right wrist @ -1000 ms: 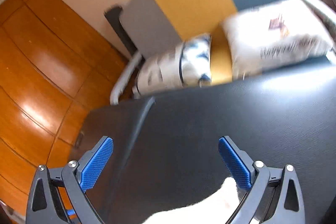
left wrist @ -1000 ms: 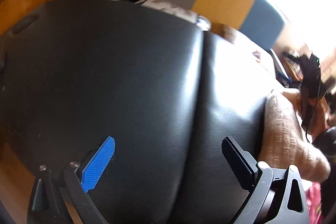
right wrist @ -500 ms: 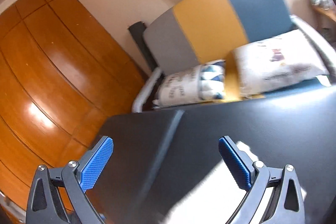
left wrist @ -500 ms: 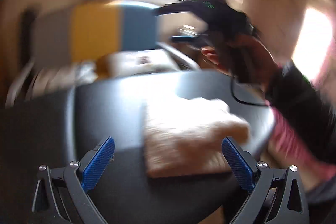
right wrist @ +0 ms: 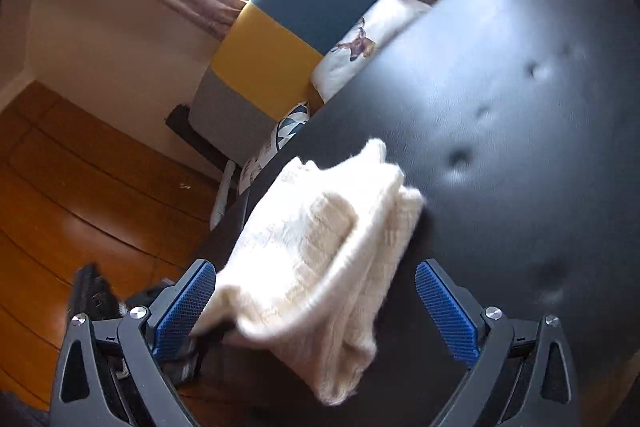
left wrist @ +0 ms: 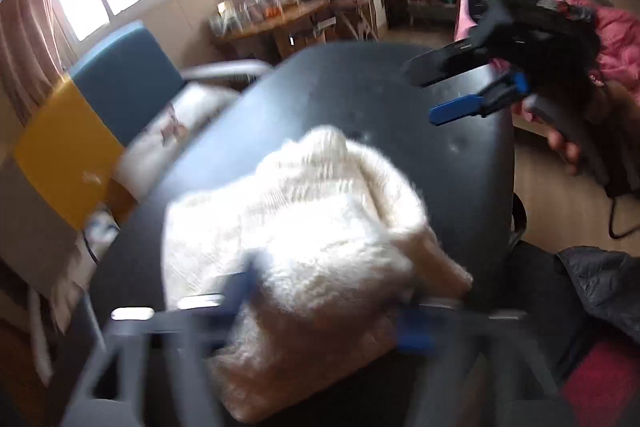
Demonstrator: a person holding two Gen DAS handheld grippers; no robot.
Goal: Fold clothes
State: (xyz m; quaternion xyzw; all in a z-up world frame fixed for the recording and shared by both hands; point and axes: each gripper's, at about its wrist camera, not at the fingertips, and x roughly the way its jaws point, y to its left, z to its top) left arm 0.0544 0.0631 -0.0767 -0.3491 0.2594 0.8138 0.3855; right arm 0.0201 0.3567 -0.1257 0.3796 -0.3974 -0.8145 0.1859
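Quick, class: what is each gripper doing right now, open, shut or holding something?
Left gripper: too blurred to tell; the folded cream knit garment lies ahead of it.
Right gripper: open, holding nothing.

black padded table (right wrist: 520,187), tricolour chair (right wrist: 280,43), patterned cushion (right wrist: 360,43), wooden floor (right wrist: 80,195)

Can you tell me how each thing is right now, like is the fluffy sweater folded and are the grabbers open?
cream sweater: folded into a bundle, lying on the black cushioned surface, one end hanging over the edge.
right gripper: jaws wide open, either side of the sweater, not gripping it.
left gripper: badly blurred, low by the sweater; open or shut is unclear.
patterned pillow: resting on the striped sofa.
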